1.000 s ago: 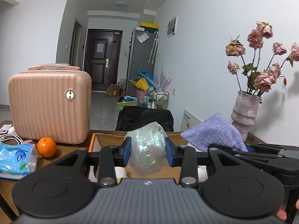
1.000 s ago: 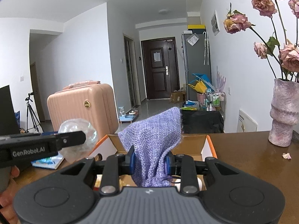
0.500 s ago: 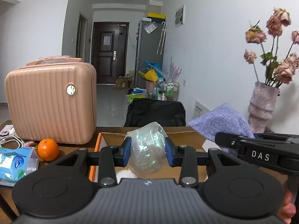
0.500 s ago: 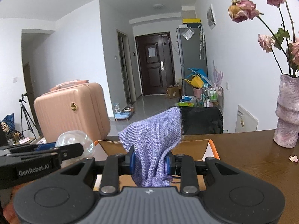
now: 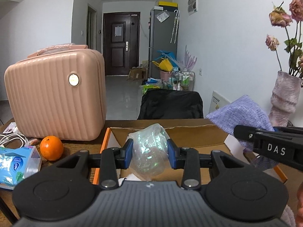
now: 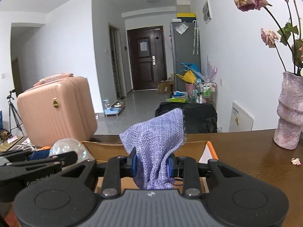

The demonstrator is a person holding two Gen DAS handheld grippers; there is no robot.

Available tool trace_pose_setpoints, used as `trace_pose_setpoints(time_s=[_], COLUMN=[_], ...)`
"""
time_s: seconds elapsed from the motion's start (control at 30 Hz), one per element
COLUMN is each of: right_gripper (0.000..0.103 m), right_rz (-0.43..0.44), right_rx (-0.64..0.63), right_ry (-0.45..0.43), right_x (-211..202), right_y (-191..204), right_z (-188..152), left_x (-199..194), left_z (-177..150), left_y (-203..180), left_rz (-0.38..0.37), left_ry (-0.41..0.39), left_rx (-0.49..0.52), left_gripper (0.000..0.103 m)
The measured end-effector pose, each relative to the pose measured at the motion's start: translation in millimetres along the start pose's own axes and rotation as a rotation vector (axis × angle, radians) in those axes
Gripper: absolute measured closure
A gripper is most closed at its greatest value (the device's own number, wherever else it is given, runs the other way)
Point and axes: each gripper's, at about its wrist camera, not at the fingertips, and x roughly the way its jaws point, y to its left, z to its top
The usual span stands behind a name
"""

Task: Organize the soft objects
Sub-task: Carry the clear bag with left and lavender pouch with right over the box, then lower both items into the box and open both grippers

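Both grippers are loaded and arriving at the cardboard box (image 5: 198, 138), which sits on the wooden table (image 6: 255, 151) with its orange-edged flaps folded outward. The left gripper (image 5: 150, 155) is clamped on a crumpled iridescent plastic bag (image 5: 149, 149); its blue pads (image 5: 129, 154) press into both sides of the bag, which bulges above and below them. The right gripper (image 6: 152, 165) is closed down tight on a purple knitted cloth (image 6: 155, 138), whose free end stands up above the pads while the rest hangs below them. Compared with a second ago, neither grip has changed, but both units have advanced toward the box and tipped slightly downward: in the left wrist view the box interior now fills more of the area behind the bag, and the pink suitcase (image 5: 55, 98), the orange (image 5: 51, 148) and the tissue pack (image 5: 17, 166) have shifted closer and to the left edge. In the same view the right gripper, marked DAS, has moved in from the right and hangs over the right part of the box, beside the left unit. This indicates that transport is nearly complete and the deposit step is next: both soft items are above or just short of the open box, and not yet released. The box floor under the bag is mostly hidden, so clearance there cannot be confirmed.
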Motion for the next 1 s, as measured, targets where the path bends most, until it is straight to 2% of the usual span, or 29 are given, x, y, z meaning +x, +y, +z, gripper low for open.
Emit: trace_pose_setpoints(time_s=[0.23, 0.43, 0.53, 0.67, 0.7, 0.73, 0.8, 0.87, 0.9, 0.93, 1.0], right_gripper=[0.074, 0.068, 0.059, 0.032, 0.029, 0.025, 0.018, 0.015, 0.014, 0.014, 0.013], right_rz=[-0.030, -0.048, -0.060, -0.080, -0.084, -0.088, -0.095, -0.102, -0.104, -0.105, -0.106], right_rx=[-0.016, -0.019, -0.015, 0.003, 0.007, 0.013, 0.025, 0.029, 0.030, 0.032, 0.030], right_ry=[0.056, 0.092, 0.095, 0.083, 0.077, 0.071, 0.062, 0.057, 0.057, 0.059, 0.061], right_x=[18, 28, 33, 31, 30, 29, 26, 25, 25, 25, 25], right_y=[4, 5, 3, -4, -6, -7, -11, -13, -14, -14, -14], right_z=[-10, -14, -12, -10, -9, -8, -8, -6, -6, -6, -5], left_x=[15, 19, 18, 18, 18, 18, 16, 15, 15, 14, 12], left_z=[-9, -12, -13, -13, -13, -13, -13, -12, -12, -12, -11], left_y=[-2, -1, -1, -1, 0, 0, 0, 0, 0, 0, 0], left_rz=[0.039, 0.034, 0.025, 0.021, 0.023, 0.030, 0.052, 0.055, 0.058, 0.069, 0.077], left_ry=[0.034, 0.041, 0.042, 0.041, 0.042, 0.044, 0.031, 0.027, 0.027, 0.019, 0.011], left_rx=[0.030, 0.032, 0.033, 0.031, 0.027, 0.024, 0.021, 0.019, 0.015, 0.013, 0.013], left_gripper=[0.065, 0.062, 0.058, 0.052, 0.048, 0.035, 0.022, 0.017, 0.008, 0.003, 0.003])
